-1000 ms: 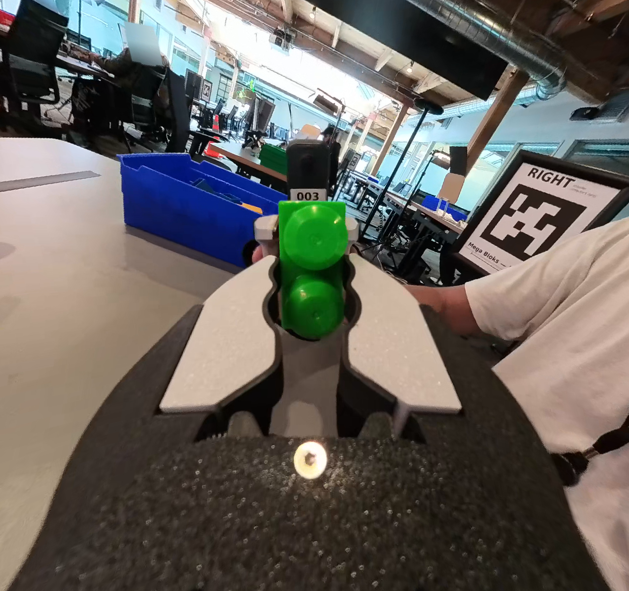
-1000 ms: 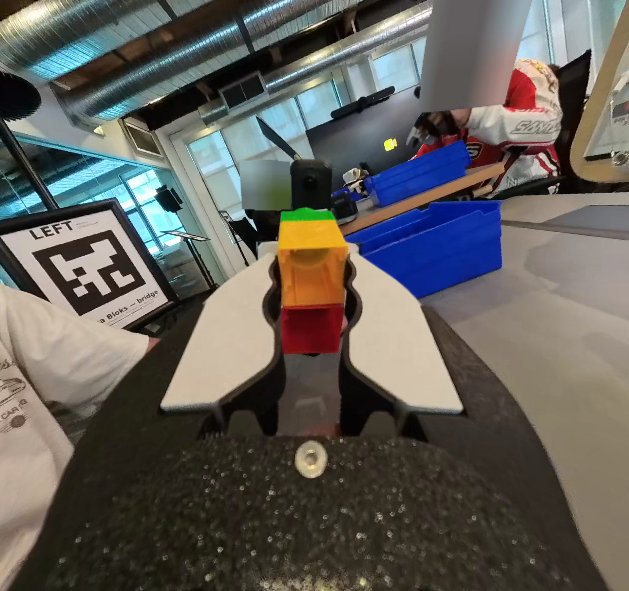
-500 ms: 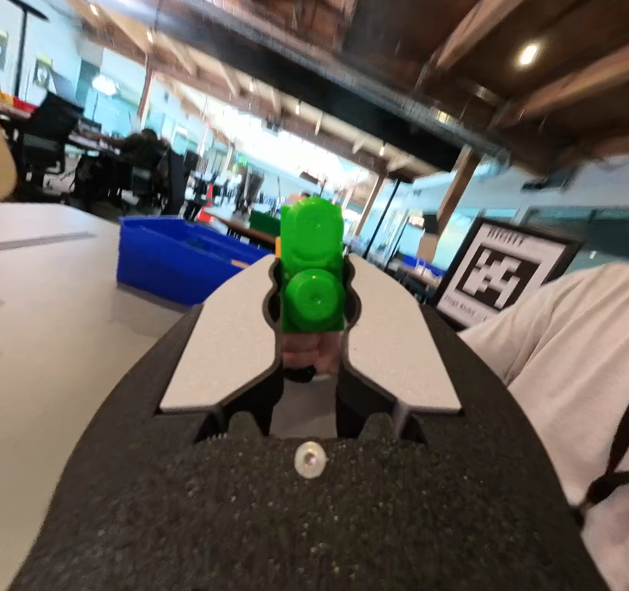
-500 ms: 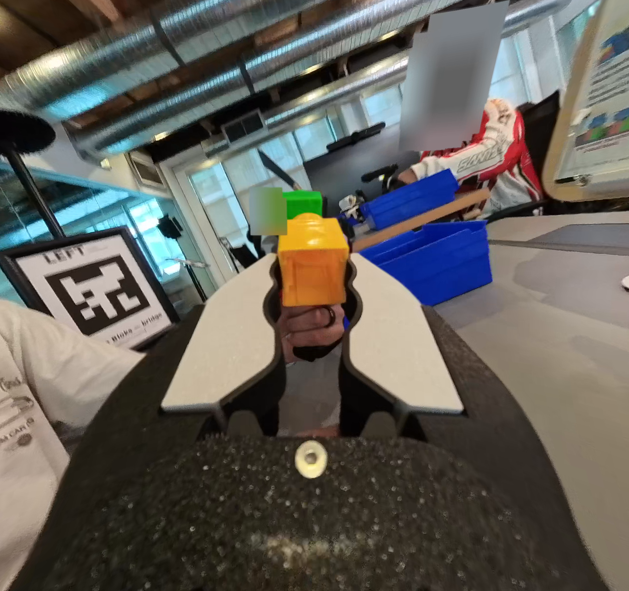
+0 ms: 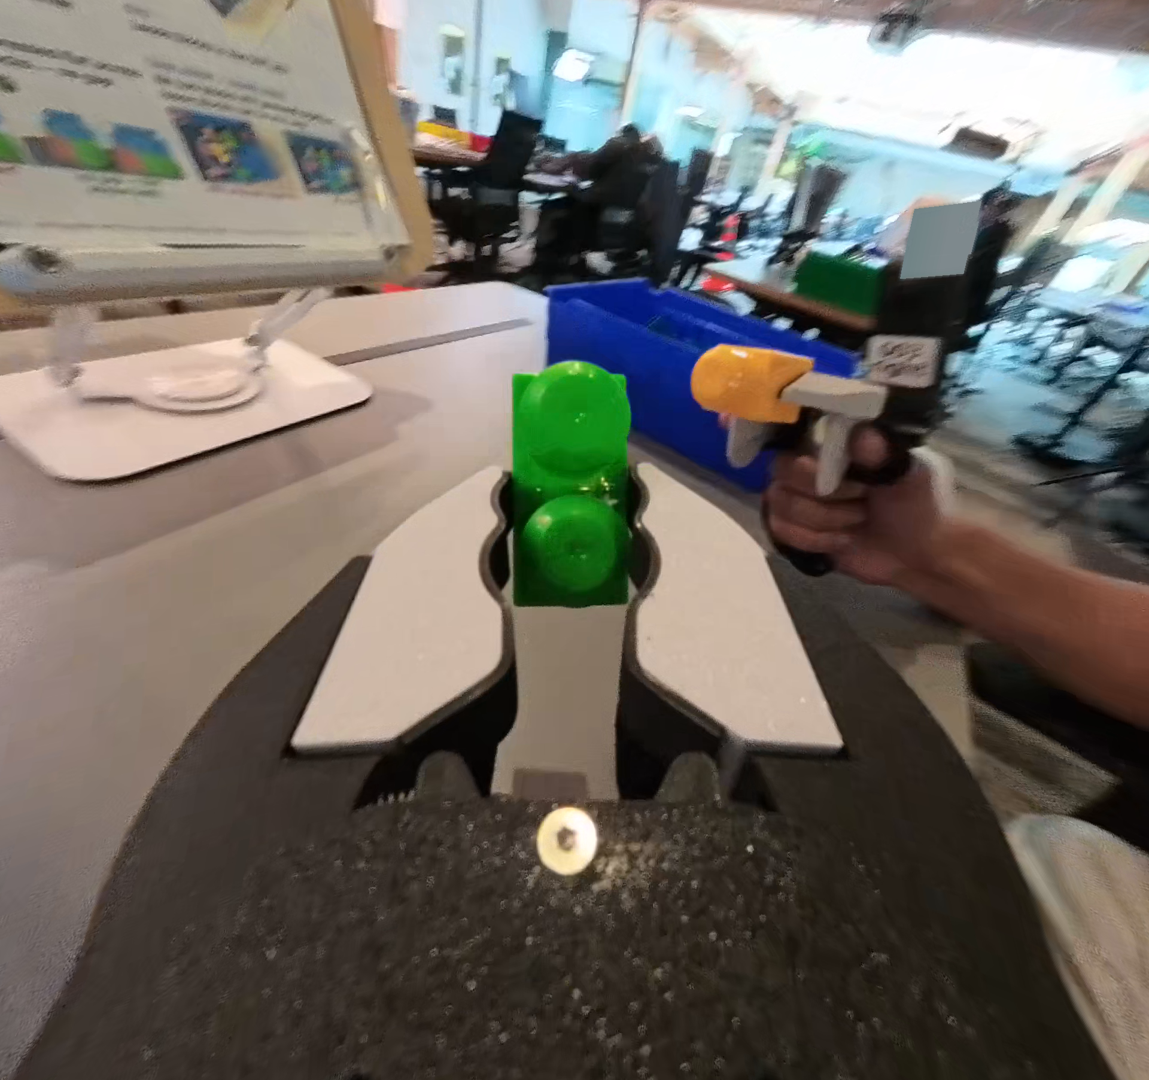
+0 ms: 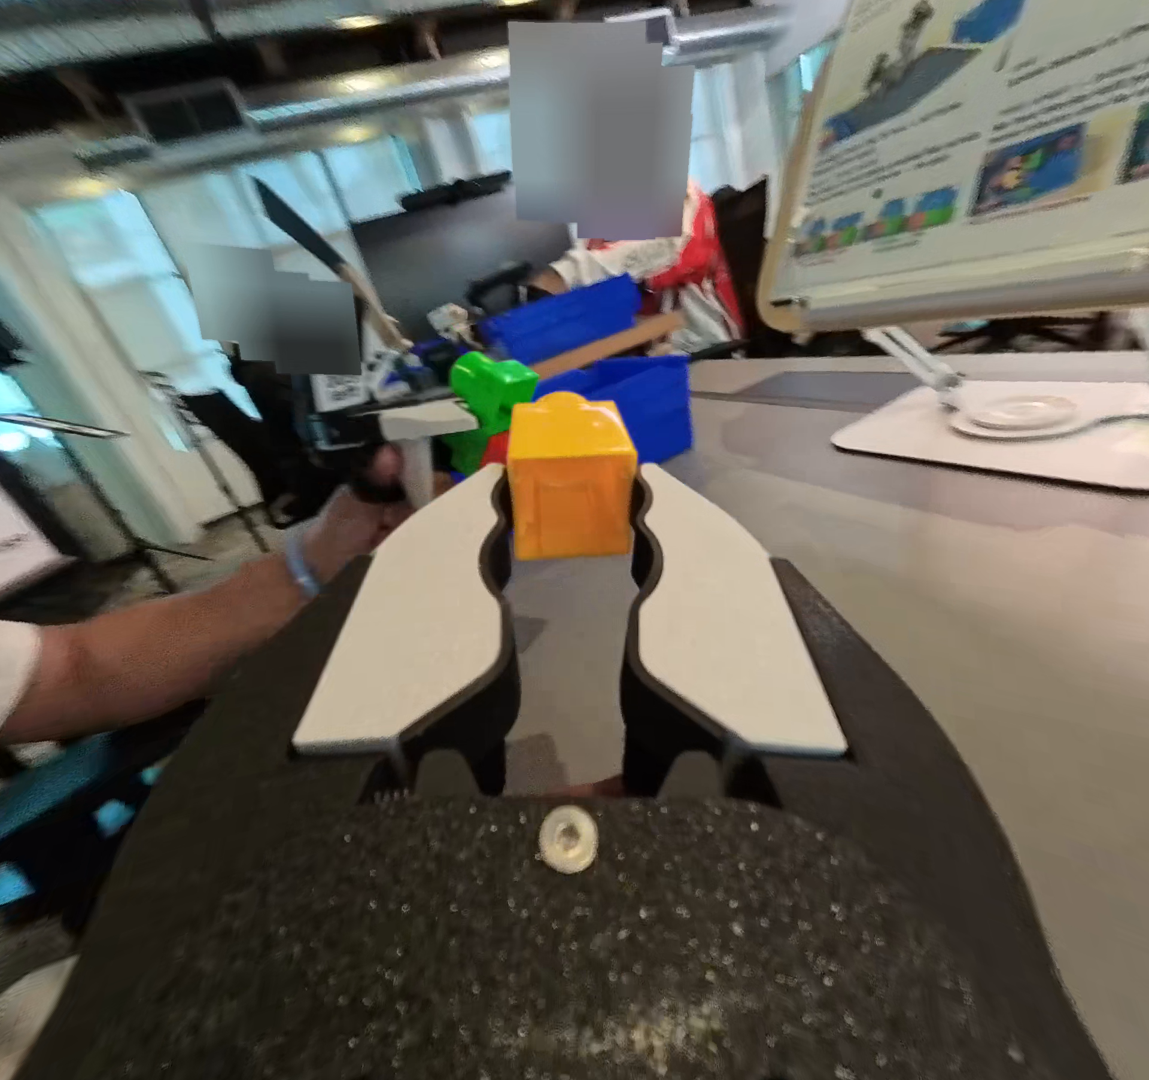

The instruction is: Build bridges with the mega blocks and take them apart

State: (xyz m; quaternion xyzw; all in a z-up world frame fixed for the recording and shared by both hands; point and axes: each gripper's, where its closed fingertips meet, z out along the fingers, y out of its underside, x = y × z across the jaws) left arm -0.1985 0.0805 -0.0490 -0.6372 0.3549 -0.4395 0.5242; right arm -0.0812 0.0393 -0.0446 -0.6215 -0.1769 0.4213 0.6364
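Left tool (image 5: 569,528) is pinching a green block (image 5: 569,490) between its grey fingers (image 5: 429,615), studs facing the camera, held above the bench (image 5: 186,553); right tool (image 6: 569,509) is gripping an orange block (image 6: 569,478) at its fingertips, stud pointing up, also off the bench. In the left wrist view the right tool (image 5: 755,407) is showing farther off to the right with the orange block (image 5: 746,391) in it, well apart from the green one. In the right wrist view the green block (image 6: 491,391) is sitting behind and left of the orange one; something red is peeking out between them, too hidden to identify. A blue bin (image 5: 659,354) is standing on the bench behind both blocks; a sheet holder on a white stand (image 5: 186,391) is standing at the far left of the left wrist view.
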